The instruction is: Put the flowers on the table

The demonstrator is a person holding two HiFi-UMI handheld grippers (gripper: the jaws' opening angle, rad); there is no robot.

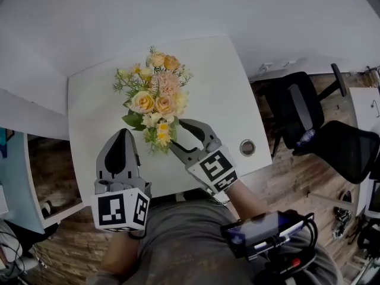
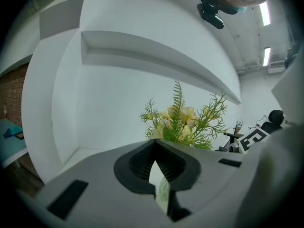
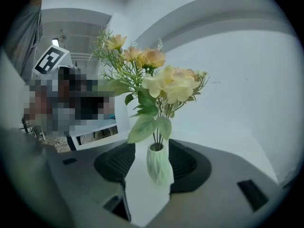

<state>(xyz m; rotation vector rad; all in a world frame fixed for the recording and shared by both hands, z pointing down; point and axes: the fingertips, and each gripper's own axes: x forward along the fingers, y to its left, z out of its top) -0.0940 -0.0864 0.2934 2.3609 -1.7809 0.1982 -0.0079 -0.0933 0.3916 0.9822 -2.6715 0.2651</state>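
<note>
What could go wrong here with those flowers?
1. The vase is slim and the flowers are wide and top-heavy; a nudge from the right tool, whose open jaws straddle it, could tip it.
2. The left tool sits close beside the flowers and might snag them.

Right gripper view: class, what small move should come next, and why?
Probably draw the right gripper straight back. Its jaws stand apart either side of the pale green ribbed vase of yellow and peach flowers, which already stands upright on the white table.
</note>
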